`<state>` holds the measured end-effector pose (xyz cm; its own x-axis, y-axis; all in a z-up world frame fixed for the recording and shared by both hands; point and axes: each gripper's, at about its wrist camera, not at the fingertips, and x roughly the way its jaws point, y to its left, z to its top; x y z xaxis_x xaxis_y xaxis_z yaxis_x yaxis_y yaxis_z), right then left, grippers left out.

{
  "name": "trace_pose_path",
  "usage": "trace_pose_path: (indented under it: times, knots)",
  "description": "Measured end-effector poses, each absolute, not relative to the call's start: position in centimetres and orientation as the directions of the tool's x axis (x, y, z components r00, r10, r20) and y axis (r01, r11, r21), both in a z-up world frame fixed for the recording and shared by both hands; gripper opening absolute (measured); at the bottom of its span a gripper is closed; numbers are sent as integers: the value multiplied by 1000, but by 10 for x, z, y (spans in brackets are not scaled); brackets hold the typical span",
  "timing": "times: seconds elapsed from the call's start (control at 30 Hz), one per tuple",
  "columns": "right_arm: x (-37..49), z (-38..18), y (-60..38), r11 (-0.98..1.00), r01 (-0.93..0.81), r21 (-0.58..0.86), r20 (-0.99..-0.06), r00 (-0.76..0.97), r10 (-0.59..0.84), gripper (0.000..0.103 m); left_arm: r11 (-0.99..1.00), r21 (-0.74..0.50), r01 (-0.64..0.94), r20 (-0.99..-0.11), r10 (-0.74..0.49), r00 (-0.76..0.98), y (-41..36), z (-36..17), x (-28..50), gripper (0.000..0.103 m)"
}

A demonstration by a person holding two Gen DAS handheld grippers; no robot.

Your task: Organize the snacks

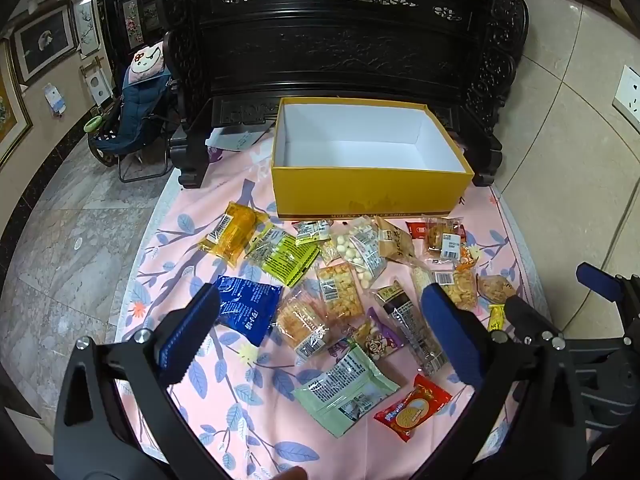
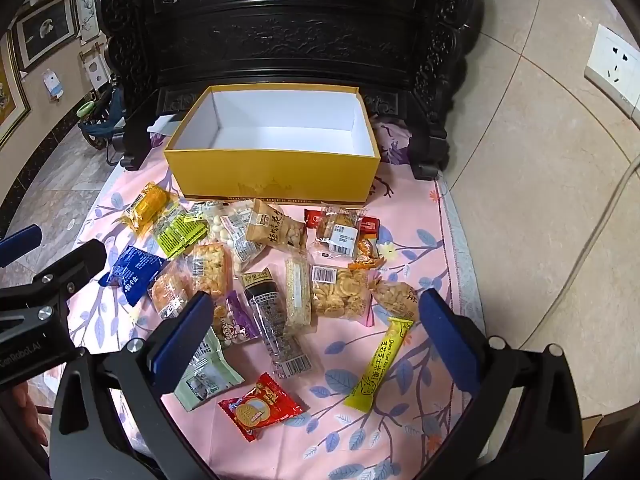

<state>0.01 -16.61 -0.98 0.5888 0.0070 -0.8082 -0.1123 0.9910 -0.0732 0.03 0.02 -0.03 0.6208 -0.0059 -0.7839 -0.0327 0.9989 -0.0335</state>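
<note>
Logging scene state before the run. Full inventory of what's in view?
yellow cardboard box with white inside: 1, open, nothing inside, far end of cloth
pink leaf-print cloth: 1, under everything
blue foil packet: 1, left of pile
red round-biscuit packet: 1, near edge
yellow stick packet: 1, right side
pale green pouch: 1, near edge
other wrapped snacks: over a dozen, mixed colours, before box
dark carved cabinet: 1, behind box
left gripper: open, above pile
right gripper: open, above pile

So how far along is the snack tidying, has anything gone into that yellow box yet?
Nothing looks done yet: the yellow box shows only its bare white inside. Nothing is in hand either; the left gripper and right gripper both hover open above the pile. Every packet, such as the red cookie pack and blue pouch, is left on the pink cloth.
</note>
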Motion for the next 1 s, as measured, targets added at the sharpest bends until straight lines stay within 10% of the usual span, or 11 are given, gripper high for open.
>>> trace_pose_path:
  times: [1.0]
  knots:
    - [2, -12, -168, 991, -113, -72, -811, 585, 7, 102, 999, -33, -33, -787, -6, 617, 0, -1, 0, 101]
